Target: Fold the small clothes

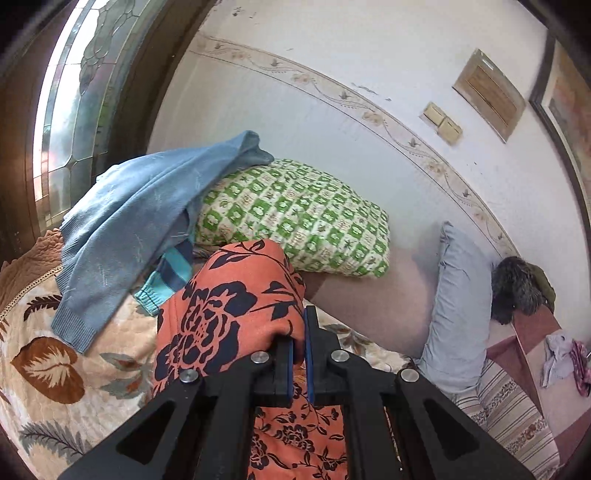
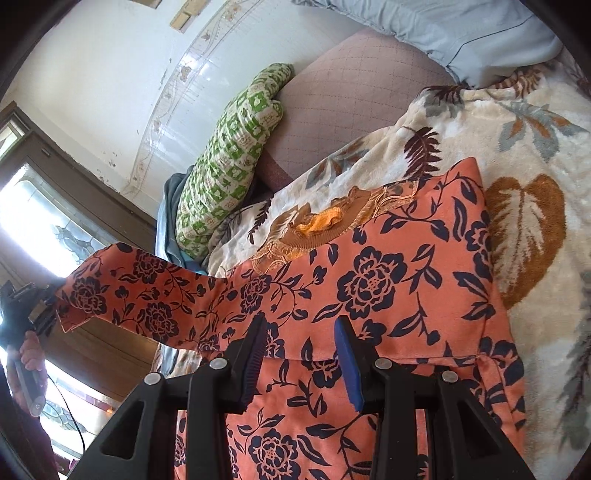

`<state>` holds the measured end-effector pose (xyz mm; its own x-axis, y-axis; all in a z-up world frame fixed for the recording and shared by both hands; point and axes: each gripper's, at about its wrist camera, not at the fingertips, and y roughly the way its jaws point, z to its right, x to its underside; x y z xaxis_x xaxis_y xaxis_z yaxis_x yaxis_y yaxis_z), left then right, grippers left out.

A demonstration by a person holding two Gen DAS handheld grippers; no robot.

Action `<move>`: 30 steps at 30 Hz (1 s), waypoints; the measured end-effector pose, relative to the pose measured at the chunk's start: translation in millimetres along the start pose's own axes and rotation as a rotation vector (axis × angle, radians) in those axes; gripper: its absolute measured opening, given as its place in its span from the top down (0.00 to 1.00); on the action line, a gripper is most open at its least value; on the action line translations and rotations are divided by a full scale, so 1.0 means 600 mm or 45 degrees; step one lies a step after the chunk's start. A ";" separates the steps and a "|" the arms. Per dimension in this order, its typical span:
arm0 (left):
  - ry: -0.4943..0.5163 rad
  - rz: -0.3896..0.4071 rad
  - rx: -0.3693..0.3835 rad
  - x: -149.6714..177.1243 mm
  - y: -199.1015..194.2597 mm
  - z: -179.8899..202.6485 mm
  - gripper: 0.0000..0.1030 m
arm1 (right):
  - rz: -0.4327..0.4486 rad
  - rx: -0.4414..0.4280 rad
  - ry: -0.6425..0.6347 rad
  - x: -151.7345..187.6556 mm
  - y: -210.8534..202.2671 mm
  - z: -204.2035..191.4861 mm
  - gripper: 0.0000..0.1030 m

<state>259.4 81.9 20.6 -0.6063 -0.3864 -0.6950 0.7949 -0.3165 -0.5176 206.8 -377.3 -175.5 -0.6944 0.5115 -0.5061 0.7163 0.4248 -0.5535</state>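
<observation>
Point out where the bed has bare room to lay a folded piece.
Free: the leaf-print blanket right of the orange floral top, up to the pale blue pillow; also the mauve sheet between that and the green checked pillow. Crowded: the window side, where a blue sweater is heaped.

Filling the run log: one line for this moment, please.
stage: folding | left gripper: shut on sleeve, lifted | right gripper: jaws open over top | top on blanket

Matt orange floral cloth top (image 2: 388, 295) lies on a plush fleece blanket (image 2: 524, 122); grippers look matt black plastic.
</observation>
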 end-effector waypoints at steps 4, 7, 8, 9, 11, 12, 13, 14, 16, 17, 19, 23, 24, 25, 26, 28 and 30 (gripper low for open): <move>0.060 -0.037 0.028 0.035 0.028 0.063 0.96 | 0.032 -0.042 0.082 -0.013 -0.032 0.032 0.61; 0.096 -0.068 0.051 0.070 0.053 0.109 0.96 | 0.071 -0.041 0.096 -0.025 -0.053 0.048 0.61; 0.106 -0.087 0.060 0.084 0.064 0.124 0.96 | 0.082 -0.041 0.106 -0.028 -0.058 0.054 0.61; 0.120 -0.106 0.065 0.099 0.076 0.138 0.96 | 0.090 -0.042 0.122 -0.031 -0.062 0.062 0.61; 0.151 -0.145 0.070 0.131 0.101 0.167 0.96 | 0.103 -0.060 0.163 -0.039 -0.072 0.076 0.61; 0.164 -0.167 0.074 0.148 0.114 0.180 0.96 | 0.118 -0.069 0.181 -0.043 -0.077 0.084 0.61; 0.179 -0.189 0.078 0.165 0.128 0.193 0.96 | 0.135 -0.075 0.196 -0.047 -0.083 0.090 0.61; 0.197 -0.211 0.079 0.183 0.143 0.206 0.96 | 0.148 -0.082 0.211 -0.052 -0.089 0.097 0.61; 0.225 -0.259 0.078 0.221 0.173 0.227 0.96 | 0.170 -0.090 0.238 -0.059 -0.097 0.111 0.61; 0.236 -0.285 0.077 0.240 0.189 0.234 0.96 | 0.179 -0.090 0.250 -0.063 -0.100 0.117 0.61; 0.268 -0.327 0.053 0.279 0.221 0.249 0.96 | 0.196 -0.092 0.272 -0.071 -0.107 0.130 0.62; 0.335 -0.419 -0.012 0.353 0.287 0.265 0.96 | 0.218 -0.108 0.311 -0.087 -0.118 0.151 0.60; 0.372 -0.450 -0.029 0.373 0.300 0.270 0.95 | 0.221 -0.116 0.324 -0.089 -0.121 0.156 0.60; 0.406 -0.484 -0.049 0.393 0.313 0.276 0.93 | 0.222 -0.120 0.340 -0.092 -0.121 0.161 0.60; 0.430 -0.523 -0.055 0.411 0.324 0.281 0.86 | 0.221 -0.125 0.357 -0.094 -0.120 0.166 0.57; 0.463 -0.560 -0.039 0.438 0.329 0.290 0.69 | 0.212 -0.128 0.377 -0.097 -0.113 0.171 0.52; 0.515 -0.556 -0.016 0.450 0.319 0.300 0.49 | 0.200 -0.123 0.373 -0.100 -0.103 0.170 0.52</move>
<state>244.3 -239.0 -176.0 -0.8233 0.1389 -0.5503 0.4755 -0.3605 -0.8024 197.2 -510.7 -178.3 -0.5361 0.7631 -0.3609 0.8258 0.3856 -0.4115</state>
